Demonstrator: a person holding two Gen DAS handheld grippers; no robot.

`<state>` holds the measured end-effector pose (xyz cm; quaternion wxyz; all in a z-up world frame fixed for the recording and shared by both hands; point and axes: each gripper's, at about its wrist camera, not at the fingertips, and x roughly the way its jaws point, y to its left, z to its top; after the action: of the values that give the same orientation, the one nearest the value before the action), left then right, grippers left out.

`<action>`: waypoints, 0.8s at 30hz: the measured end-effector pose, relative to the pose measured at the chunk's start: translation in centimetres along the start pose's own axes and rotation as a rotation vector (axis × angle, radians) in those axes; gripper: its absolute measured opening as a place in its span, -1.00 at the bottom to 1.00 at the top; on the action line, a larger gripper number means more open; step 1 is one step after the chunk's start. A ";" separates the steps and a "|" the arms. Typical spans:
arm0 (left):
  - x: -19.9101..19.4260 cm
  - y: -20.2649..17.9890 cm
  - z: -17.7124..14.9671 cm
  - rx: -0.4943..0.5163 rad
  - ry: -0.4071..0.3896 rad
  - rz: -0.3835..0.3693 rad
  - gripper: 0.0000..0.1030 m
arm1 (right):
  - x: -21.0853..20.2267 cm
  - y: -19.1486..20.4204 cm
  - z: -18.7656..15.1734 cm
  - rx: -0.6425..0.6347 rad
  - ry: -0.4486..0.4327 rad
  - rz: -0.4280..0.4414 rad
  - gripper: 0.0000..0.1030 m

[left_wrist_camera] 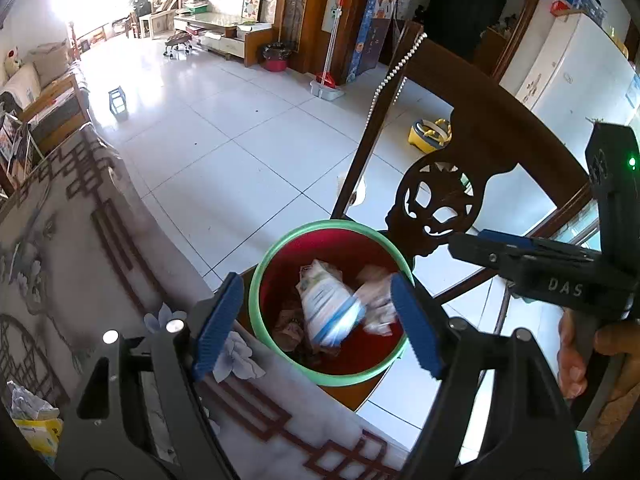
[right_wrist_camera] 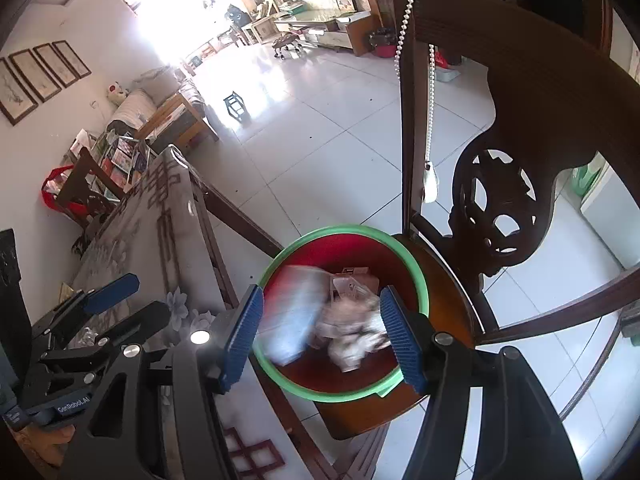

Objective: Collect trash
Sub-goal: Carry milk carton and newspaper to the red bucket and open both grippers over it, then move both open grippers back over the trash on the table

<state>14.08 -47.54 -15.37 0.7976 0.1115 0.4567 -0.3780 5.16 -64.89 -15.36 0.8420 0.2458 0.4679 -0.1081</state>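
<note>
Both the left gripper (left_wrist_camera: 316, 320) and the right gripper (right_wrist_camera: 320, 334) hang spread and empty above the green-rimmed red plastic bin (left_wrist_camera: 256, 280), where the blurred white wrapper (left_wrist_camera: 332, 312) lies (probably just dropped), so next comes fetching more trash.

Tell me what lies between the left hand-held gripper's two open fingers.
In the left wrist view, the left hand-held gripper frames the green-rimmed red bin, with a blurred white-and-blue wrapper and crumpled paper inside.
</note>
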 end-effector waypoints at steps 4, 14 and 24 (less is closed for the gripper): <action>-1.7 0.4 0.1 -0.021 -0.023 -0.007 0.43 | -0.8 0.8 -0.2 -0.010 -0.013 0.005 0.16; -9.2 5.0 -5.7 -0.158 -0.101 0.085 0.48 | -1.7 5.3 -3.1 -0.089 0.020 0.039 0.18; -17.3 14.3 -16.3 -0.412 -0.125 0.270 0.49 | -0.7 13.3 -7.5 -0.230 0.100 0.089 0.21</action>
<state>8.54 -20.45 -12.81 0.8735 -0.0171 0.4546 -0.1730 4.76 -49.70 -13.92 0.8442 0.1731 0.5073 -0.0037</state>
